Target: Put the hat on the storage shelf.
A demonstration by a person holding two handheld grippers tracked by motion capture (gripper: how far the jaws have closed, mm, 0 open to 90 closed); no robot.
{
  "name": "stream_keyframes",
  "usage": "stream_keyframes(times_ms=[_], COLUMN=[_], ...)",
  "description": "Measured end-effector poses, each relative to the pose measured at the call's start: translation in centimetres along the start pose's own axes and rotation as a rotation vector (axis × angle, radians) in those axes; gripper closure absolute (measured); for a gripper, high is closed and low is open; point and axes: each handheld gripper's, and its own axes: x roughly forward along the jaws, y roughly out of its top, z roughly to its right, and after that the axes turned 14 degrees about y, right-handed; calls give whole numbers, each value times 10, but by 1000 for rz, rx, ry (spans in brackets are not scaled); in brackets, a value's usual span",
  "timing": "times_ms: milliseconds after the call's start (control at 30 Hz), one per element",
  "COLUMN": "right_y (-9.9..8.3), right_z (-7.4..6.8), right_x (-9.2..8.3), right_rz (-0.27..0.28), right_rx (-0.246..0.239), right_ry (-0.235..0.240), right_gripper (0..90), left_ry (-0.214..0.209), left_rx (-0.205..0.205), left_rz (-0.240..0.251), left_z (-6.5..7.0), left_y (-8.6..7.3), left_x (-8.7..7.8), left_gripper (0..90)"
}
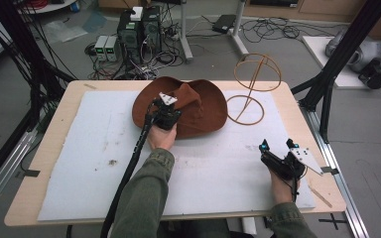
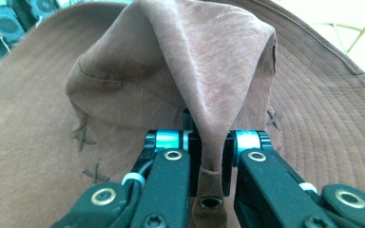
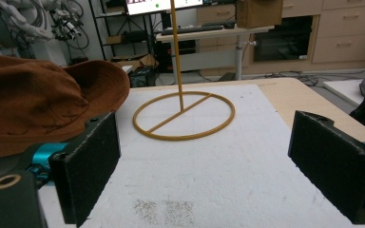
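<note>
High view showed the left claw (image 1: pixel 167 113) clenched on the brown hat's (image 1: pixel 203 106) crown, likely for lifting toward the wire stand (image 1: pixel 250 89), while the right claw (image 1: pixel 278 148) waited released.

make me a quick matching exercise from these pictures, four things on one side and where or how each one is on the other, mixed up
Things:
1. brown hat
2. wire hat stand
3. left gripper
4. right gripper

States:
A. jaws wide apart, nothing between them
B. upright on a ring base, bare
C. shut on a fold of brown fabric
D. lying on the white mat, crown pinched

Pairs: 1-D, 2-B, 3-C, 4-A
</note>
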Motion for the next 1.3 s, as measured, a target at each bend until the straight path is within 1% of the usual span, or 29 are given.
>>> stream_keyframes(times_ms=[33, 167, 233, 267, 300, 333, 433, 533, 633, 733, 800, 833, 867, 900, 1000, 1033, 1100, 1133, 1200, 1300], right_y=[0, 0, 0, 0, 0, 0, 0, 0, 0, 0, 0, 0, 0, 0, -1, -1, -1, -1, -1, -1], right_z=[0, 0, 0, 0, 0, 0, 0, 0, 0, 0, 0, 0, 0, 0, 0, 0, 0, -1, 0, 0], right_x=[0, 0, 0, 0, 0, 0, 0, 0, 0, 0, 0, 0, 1, 1, 1, 1, 1, 1, 2, 2], right_rz=[0, 0, 0, -2, -3, -3, -3, -3, -1, -2, -4, -3, -4, -4, -4, -2, 0, -2, -3, -4], right_rx=[0, 3, 1, -3, -2, -2, -2, -2, -2, -2, 4, -1, 0, 0, 6, 5, 3, 9, 1, 3], right_ry=[0, -3, -3, -3, -4, -4, -3, -4, -4, -5, -4, -5, -5, -5, -5, -6, -6, -6, -6, -7], right_gripper=[95, 95, 95, 95, 95, 95, 95, 95, 95, 95, 95, 95, 95, 95, 95, 95, 95, 96, 95, 95], left_ry=[1, 5, 3, -11, -7, 5, 25, 49, 82, 101, 103, 110, 114, 114, 117, 112, 122, 122, 127, 130], left_rx=[-4, 3, 6, -1, 2, 8, 4, 4, 28, 20, 14, 11, -3, -3, -9, -17, -8, -14, -20, -31], left_rz=[11, 55, 74, 85, 90, 99, 124, 166, 206, 237, 255, 267, 291, 291, 319, 321, 333, 341, 358, 388], left_z=[-1, -1, -2, -3, -4, -5, -9, -13, -14, -17, -20, -20, -22, -22, -26, -27, -28, -28, -29, -30], left_y=[1, 5, 7, 8, 9, 10, 13, 17, 20, 23, 25, 26, 28, 28, 30, 31, 33, 34, 36, 41], left_x=[-1, -8, -11, -13, -14, -16, -21, -28, -35, -40, -43, -45, -48, -48, -53, -54, -57, -58, -61, -66], left_gripper=[882, 882, 882, 882, 882, 882, 882, 882, 881, 881, 881, 881, 881, 881, 881, 881, 881, 881, 881, 881])
